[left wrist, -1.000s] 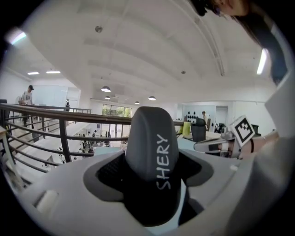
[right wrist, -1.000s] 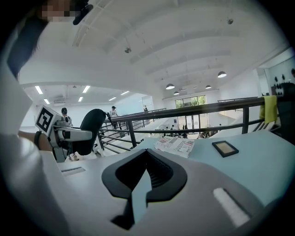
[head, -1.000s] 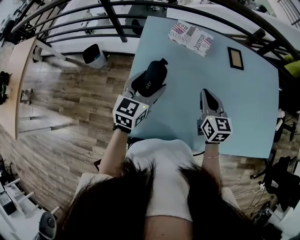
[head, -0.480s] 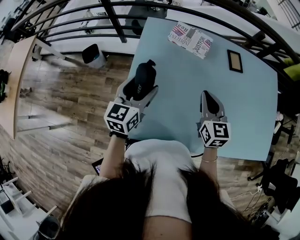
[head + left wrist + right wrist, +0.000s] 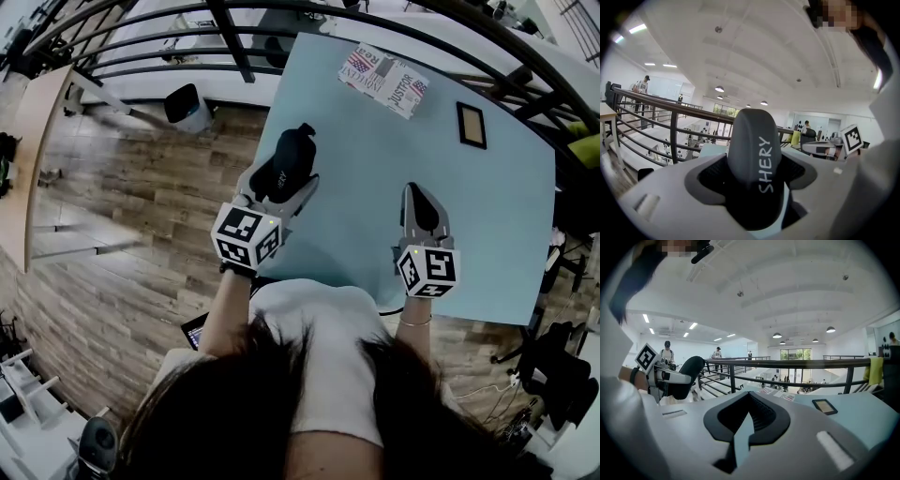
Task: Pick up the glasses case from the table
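The left gripper has its jaws spread wide and clamped on both sides of the black case. The case's long axis runs along the gripper's line, with its far end pointing away from the person toward the railing. It hangs over the table's left edge, partly above the floor. The right gripper is over the table's near side, jaws closed tip to tip on nothing. Bare tabletop lies ahead of both. A booklet and a small frame sit well away, near the far edge.
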`<state>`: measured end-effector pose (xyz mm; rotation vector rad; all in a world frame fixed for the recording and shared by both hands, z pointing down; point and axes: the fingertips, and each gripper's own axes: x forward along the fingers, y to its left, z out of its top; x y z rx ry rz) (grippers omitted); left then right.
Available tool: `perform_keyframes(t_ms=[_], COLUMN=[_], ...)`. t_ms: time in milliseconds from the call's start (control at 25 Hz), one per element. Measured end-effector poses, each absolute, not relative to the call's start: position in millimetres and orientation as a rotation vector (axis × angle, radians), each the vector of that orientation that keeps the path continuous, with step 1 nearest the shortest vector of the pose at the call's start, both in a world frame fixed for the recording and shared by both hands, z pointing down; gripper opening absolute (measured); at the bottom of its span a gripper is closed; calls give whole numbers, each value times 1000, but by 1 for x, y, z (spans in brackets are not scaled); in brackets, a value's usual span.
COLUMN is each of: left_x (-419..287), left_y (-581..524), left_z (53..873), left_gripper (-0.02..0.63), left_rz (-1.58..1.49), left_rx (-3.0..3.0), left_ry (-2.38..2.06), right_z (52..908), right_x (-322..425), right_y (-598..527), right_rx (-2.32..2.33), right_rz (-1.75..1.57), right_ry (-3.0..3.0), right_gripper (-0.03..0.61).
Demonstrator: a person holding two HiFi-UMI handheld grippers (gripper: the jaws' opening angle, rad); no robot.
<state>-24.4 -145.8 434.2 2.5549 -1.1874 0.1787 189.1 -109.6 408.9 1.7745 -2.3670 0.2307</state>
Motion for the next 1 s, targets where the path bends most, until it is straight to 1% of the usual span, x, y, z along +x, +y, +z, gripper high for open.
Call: perform_keyframes(t_ms=[1000], left_x=[-26], left_y=[-145], left_z=[433], left_gripper=[396], left_rz=[193], left_rx=[2579], left_ry=[-1168], right_z=[412], right_x=[189], right_y=[-109], right_rx=[1777], right_rz=[245], right_ry=[-2372], right_gripper=[2])
